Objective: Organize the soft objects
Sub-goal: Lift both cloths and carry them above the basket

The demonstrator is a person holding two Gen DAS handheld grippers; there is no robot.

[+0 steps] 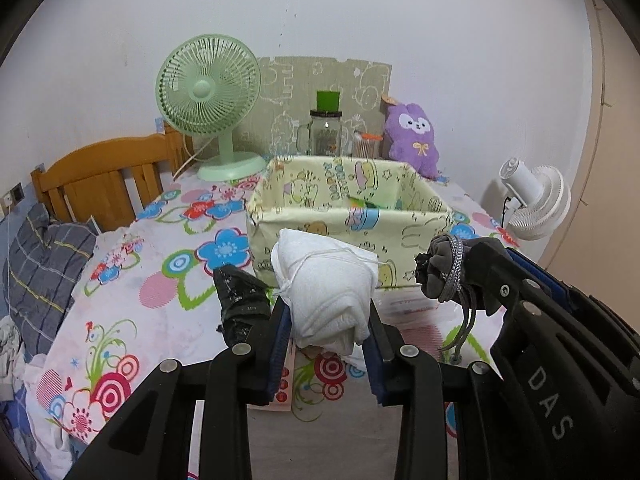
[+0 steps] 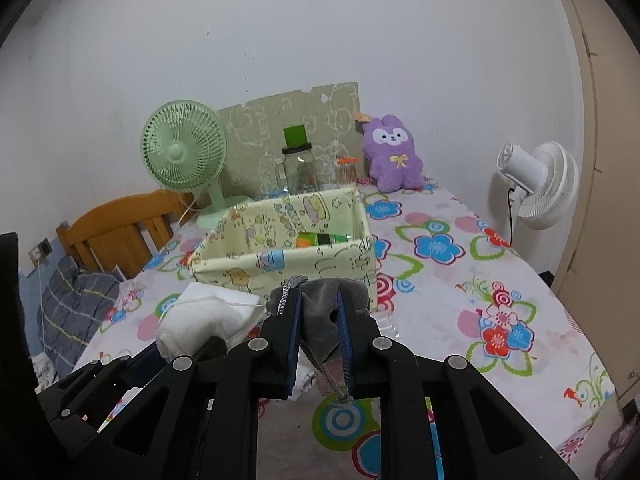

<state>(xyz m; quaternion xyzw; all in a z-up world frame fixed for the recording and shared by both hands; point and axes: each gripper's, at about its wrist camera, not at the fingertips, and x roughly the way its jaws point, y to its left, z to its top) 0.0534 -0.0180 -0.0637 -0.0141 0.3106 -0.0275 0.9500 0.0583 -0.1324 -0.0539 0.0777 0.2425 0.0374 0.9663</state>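
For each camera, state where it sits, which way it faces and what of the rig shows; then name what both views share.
Left wrist: on the left hand-held gripper, facing the fabric box across the table; shut on a white bundle; right hand-held gripper at its right.
Right wrist: on the right hand-held gripper, facing the same box; shut on a grey pouch; white bundle at left.
Shared: box, green fan, purple plush, white fan.

surface: flowered tablecloth (image 2: pixel 440 280) | on it: fabric box (image 2: pixel 288 256), green fan (image 2: pixel 182 156), purple plush (image 2: pixel 394 156), jar (image 2: pixel 300 170)
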